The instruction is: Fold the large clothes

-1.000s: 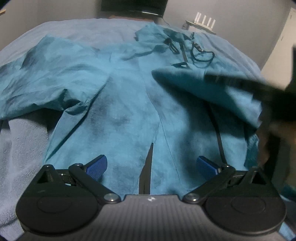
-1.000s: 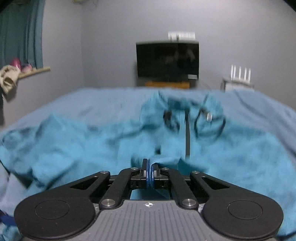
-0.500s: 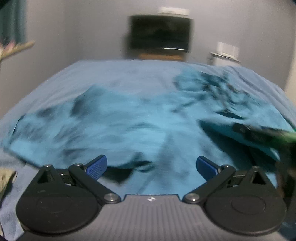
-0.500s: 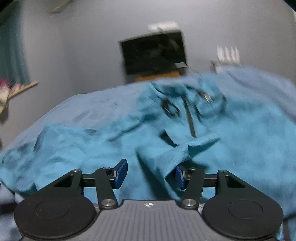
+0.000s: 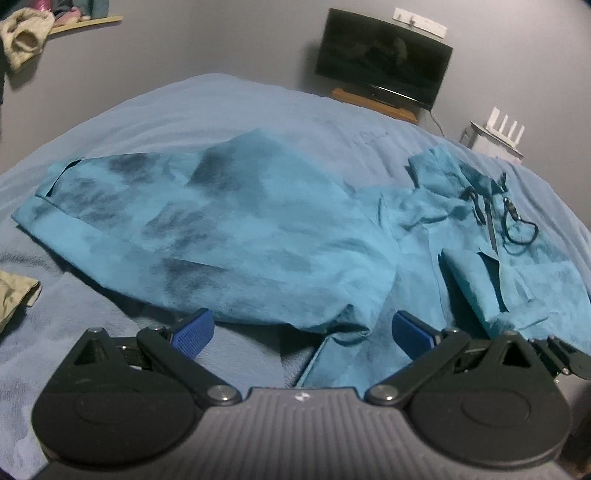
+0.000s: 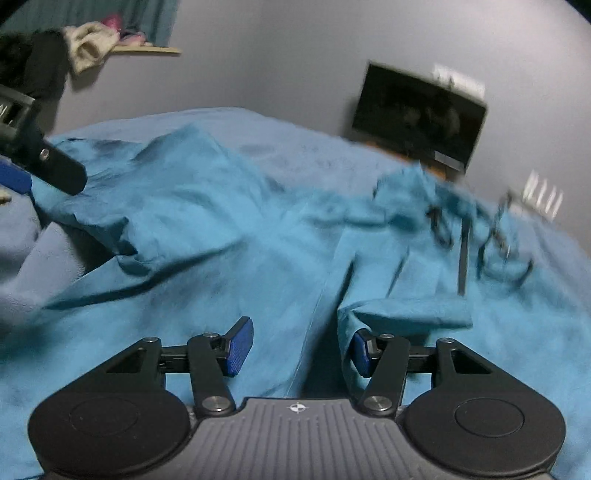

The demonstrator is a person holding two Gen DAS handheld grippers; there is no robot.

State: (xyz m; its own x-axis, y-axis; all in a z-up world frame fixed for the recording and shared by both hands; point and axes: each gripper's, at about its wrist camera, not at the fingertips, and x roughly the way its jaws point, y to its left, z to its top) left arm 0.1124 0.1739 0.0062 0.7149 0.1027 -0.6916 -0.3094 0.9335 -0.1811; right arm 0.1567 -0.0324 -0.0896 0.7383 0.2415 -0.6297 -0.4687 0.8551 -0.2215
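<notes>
The right tool (image 6: pixel 301 347), which a second ago was pinched tight on a bit of the teal cloth, now stands with its blue pads apart and nothing pressed between them. The sleeve end it carried (image 6: pixel 402 314) lies dropped across the chest of the teal garment (image 5: pixel 258 236), just beyond the right-hand pad and touching it at most lightly — I can't tell for sure. So one sleeve reads as folded inward and let go; that step looks done.

The left tool (image 5: pixel 301 328) is spread wide, as it was a second ago, and holds nothing. Its view has swung from the middle of the garment toward the other side: the second sleeve (image 5: pixel 122 206) now fills the picture from nine to twelve o'clock, spread out flat toward the bed's edge. My guess is that this sleeve is next to be brought in.

The garment itself lies face up on the blue bed (image 5: pixel 229 107), collar and dark drawstrings (image 5: pixel 517 229) off toward two o'clock, hem edge close under the left tool. In the right view the left tool shows at nine o'clock, hovering near that far sleeve.

As for containers — there are none in sight. A shelf (image 5: pixel 85 24) on the wall carries some bundled cloth, and a dark screen (image 5: pixel 384 62) stands beyond the bed's far end.
</notes>
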